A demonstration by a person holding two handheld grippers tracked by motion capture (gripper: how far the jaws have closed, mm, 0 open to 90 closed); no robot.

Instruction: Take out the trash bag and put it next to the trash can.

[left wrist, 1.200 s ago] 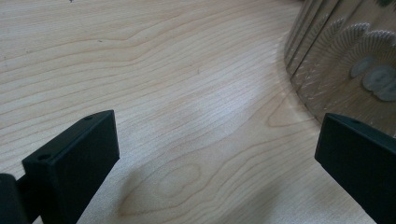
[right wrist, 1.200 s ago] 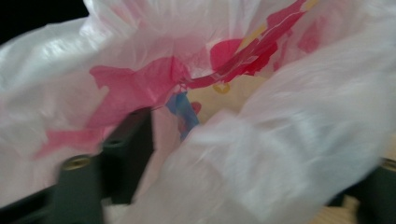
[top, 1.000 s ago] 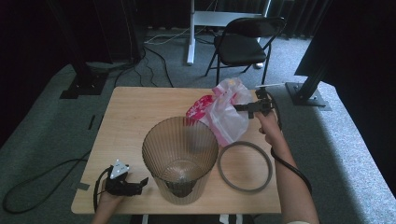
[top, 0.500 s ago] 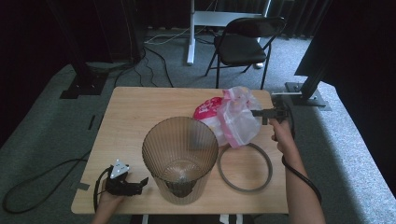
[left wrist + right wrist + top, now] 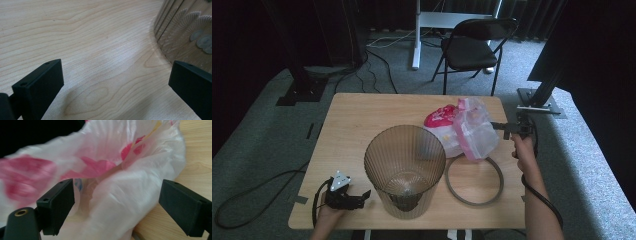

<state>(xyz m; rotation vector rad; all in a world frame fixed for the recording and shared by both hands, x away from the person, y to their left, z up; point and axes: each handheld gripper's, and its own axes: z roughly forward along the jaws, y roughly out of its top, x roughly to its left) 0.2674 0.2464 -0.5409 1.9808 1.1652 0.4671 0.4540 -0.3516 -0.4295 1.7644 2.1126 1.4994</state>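
Wooden bench [image 5: 362, 125]: ribbed bin [image 5: 404, 170] at lower centre, grey ring [image 5: 474, 181] beside it. Left claw [image 5: 362, 196] spread wide, lower left. Right claw [image 5: 495, 125] spread wide against pink-and-white bag [image 5: 467, 130], right of centre.

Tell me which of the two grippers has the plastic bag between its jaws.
The right gripper: its open jaws stand either side of the pink-and-white plastic bag. The left gripper rests open over bare table beside the ribbed bin.
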